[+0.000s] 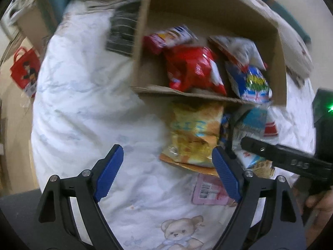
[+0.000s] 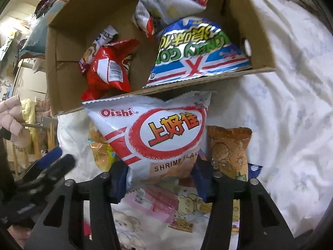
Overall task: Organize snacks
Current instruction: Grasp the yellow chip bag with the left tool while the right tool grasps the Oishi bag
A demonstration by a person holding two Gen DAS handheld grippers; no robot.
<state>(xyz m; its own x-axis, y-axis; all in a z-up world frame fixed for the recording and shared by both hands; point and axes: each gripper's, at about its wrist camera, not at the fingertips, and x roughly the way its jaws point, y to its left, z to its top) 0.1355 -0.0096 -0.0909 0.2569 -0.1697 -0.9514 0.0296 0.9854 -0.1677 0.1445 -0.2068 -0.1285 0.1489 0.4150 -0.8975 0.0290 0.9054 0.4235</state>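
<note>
Right gripper [image 2: 160, 179] jaws clamped on Oishi shrimp-flakes bag [image 2: 154, 133], beside cardboard box [image 2: 66, 41].

White bedspread [image 1: 83, 104] with teddy-bear print; beige wall [image 1: 4, 73] at left, red gift bag [image 1: 25, 68] hanging.

Both views are evenly lit by soft indoor light, with no hard shadows on the white bedsheet [image 1: 83, 108]. The left wrist picture is smeared by motion: the cardboard box [image 1: 210, 8] and the snack bags [image 1: 193, 68] inside it are blurred, print unreadable, while the nearest parts stay sharp. The right wrist picture is much crisper (the lettering on the shrimp flakes bag [image 2: 158, 133] reads clearly), with glare on the foil bag [image 2: 199, 50]. Fisheye bending curves straight edges, and black corners frame each view. A green light [image 1: 330, 110] flares at the left view's right edge.
</note>
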